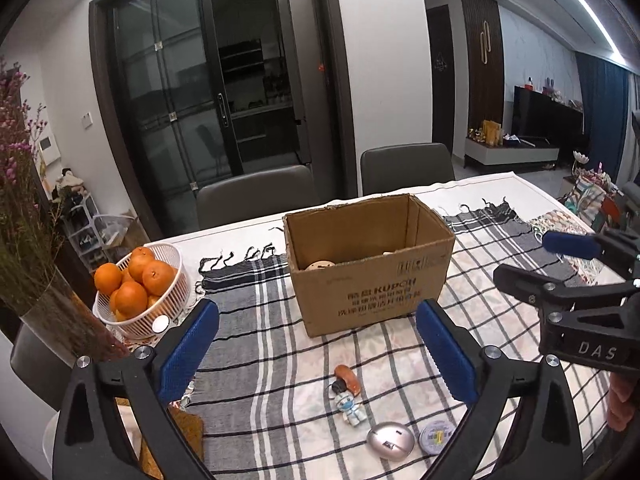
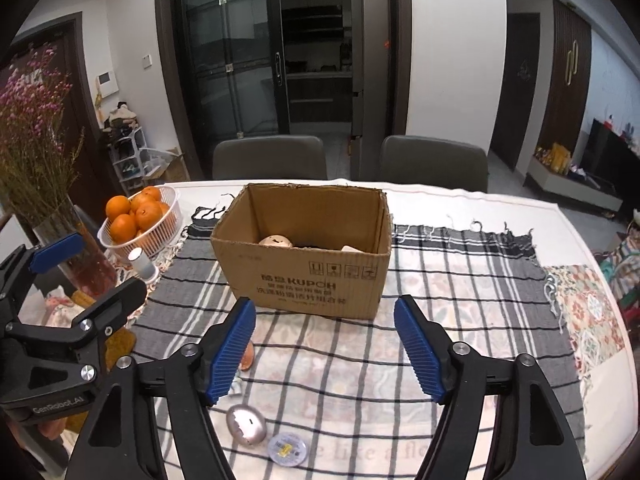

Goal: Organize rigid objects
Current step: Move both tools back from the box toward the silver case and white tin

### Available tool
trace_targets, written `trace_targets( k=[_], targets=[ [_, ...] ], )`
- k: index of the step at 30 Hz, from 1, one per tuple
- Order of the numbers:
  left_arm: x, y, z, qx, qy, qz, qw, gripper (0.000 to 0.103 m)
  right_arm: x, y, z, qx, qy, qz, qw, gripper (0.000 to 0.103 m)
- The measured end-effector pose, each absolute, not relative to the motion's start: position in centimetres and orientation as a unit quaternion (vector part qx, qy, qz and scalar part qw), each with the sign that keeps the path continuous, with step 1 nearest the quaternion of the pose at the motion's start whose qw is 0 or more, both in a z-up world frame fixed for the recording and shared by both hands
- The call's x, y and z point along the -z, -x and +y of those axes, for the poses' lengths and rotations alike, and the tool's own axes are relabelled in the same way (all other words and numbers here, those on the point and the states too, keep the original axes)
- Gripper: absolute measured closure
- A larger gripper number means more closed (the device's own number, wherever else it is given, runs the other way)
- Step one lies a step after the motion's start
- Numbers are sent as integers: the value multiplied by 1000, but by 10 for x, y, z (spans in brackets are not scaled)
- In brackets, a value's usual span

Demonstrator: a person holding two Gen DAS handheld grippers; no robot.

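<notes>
An open cardboard box (image 1: 372, 280) (image 2: 308, 264) stands on the checked cloth with a few pale objects inside. In front of it lie an orange-brown piece (image 1: 348, 378) (image 2: 247, 356), a small white and blue figure (image 1: 350, 406), a silver oval object (image 1: 390, 440) (image 2: 246, 426) and a small round tin (image 1: 437, 436) (image 2: 288, 448). My left gripper (image 1: 318, 348) is open and empty above these items. My right gripper (image 2: 326, 344) is open and empty, just short of the box, and shows at the right of the left wrist view (image 1: 560, 264).
A white basket of oranges (image 1: 140, 292) (image 2: 140, 220) and a glass vase of dried flowers (image 1: 48, 308) (image 2: 76, 256) stand at the left. A small white cylinder (image 2: 142, 264) sits by the basket. Two grey chairs (image 2: 268, 158) stand behind the table.
</notes>
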State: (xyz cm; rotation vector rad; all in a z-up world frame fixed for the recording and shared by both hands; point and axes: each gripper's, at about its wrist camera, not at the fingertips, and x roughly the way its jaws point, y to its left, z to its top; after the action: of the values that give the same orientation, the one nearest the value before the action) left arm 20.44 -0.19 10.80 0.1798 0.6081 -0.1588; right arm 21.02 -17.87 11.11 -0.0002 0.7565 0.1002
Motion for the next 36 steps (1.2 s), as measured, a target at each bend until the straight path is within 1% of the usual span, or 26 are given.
trace_targets(
  k=[18, 36],
  targets=[
    [-61, -147, 6, 91, -113, 298, 944, 1, -71, -150, -163, -45, 18, 358, 932, 27],
    [-3, -122, 1, 135, -163, 318, 924, 1, -7, -118, -153, -56, 13, 393, 918, 27]
  ],
)
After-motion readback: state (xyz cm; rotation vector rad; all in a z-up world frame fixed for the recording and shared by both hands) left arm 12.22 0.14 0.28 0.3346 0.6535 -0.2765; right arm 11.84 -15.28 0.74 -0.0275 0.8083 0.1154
